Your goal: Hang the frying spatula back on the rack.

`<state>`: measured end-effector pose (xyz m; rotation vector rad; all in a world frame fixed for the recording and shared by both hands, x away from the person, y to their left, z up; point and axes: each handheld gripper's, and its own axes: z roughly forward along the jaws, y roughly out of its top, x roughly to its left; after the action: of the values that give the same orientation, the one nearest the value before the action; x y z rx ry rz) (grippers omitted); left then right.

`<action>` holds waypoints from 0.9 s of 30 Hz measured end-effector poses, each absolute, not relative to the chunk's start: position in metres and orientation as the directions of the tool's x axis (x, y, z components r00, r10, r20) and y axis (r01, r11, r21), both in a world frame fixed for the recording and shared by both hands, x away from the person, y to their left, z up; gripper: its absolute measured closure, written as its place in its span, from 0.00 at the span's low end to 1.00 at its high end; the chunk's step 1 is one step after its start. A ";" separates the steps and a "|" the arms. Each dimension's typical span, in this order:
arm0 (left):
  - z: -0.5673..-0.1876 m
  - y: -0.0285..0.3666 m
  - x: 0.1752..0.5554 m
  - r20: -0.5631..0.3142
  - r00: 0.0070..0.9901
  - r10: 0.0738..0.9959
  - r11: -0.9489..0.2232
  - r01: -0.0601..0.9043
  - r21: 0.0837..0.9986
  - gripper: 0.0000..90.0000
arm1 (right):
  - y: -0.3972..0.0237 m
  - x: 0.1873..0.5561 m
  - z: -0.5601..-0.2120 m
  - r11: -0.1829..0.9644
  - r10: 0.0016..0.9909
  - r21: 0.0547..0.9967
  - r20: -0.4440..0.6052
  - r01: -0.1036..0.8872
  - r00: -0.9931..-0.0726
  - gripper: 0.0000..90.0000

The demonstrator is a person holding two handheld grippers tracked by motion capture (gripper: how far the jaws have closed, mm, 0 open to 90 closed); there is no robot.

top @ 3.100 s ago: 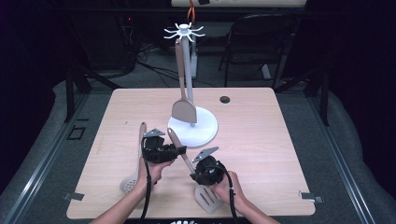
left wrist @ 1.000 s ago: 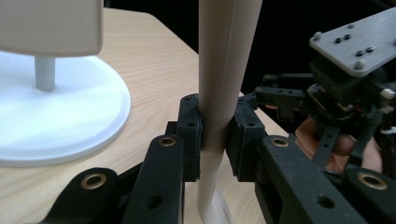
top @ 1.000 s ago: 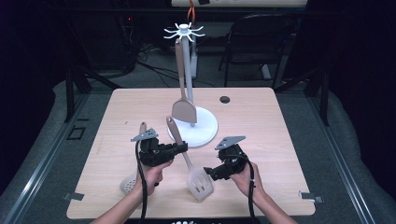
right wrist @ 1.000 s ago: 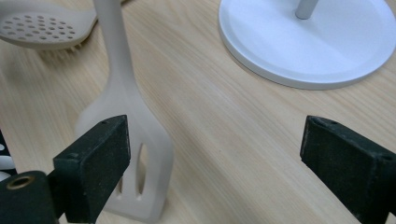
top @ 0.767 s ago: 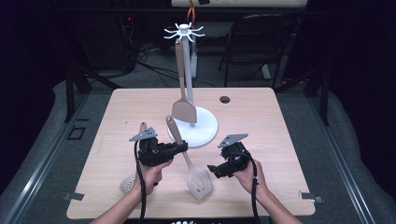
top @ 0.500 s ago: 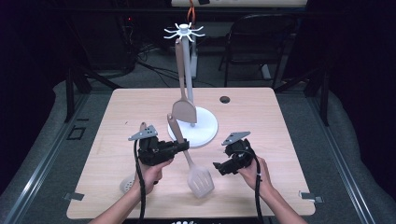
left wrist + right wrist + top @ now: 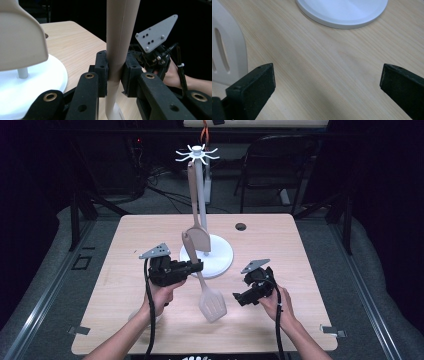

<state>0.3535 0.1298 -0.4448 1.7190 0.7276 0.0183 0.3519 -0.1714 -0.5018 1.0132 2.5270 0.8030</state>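
Note:
My left gripper [image 7: 196,266] is shut on the handle of a beige slotted spatula [image 7: 212,303], which hangs tilted with its head low over the table. In the left gripper view the pads [image 7: 102,72] clamp that handle [image 7: 120,37] from both sides. My right gripper [image 7: 239,298] sits to the right of the spatula head, apart from it. Its jaws have just been opening and now stand wide, with only bare table between them [image 7: 327,85]. The slotted head [image 7: 227,60] lies at the left edge of the right gripper view. A white utensil rack [image 7: 200,195] carries a second beige spatula [image 7: 198,238].
The rack's round white base [image 7: 220,262] stands mid-table just behind both grippers, and it is near in both gripper views [image 7: 37,92] [image 7: 342,12]. A dark round hole [image 7: 241,226] is in the tabletop at the back. A chair [image 7: 280,170] stands beyond the table.
The left gripper has lifted the slotted spatula, so its head is higher than before. The right gripper has drawn off to the right, away from the spatula head.

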 end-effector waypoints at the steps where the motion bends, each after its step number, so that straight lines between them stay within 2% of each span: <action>1: -0.441 0.128 0.357 -0.351 0.808 0.474 -0.103 0.447 0.889 0.86 | -0.171 0.352 -0.502 0.595 0.706 0.598 -0.070 0.537 -0.705 0.00; 9: -0.427 0.123 0.368 -0.315 0.821 0.477 -0.125 0.418 0.900 0.86 | -0.167 0.353 -0.505 0.625 0.692 0.577 -0.097 0.526 -0.716 0.00; 27: -0.407 0.112 0.399 -0.237 0.838 0.491 -0.187 0.367 0.911 0.85 | -0.170 0.354 -0.507 0.610 0.704 0.585 -0.091 0.535 -0.704 0.00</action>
<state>0.3995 0.1116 -0.4069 1.8018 0.6545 0.1270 0.3543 -0.1698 -0.5072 1.0029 2.5264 0.7679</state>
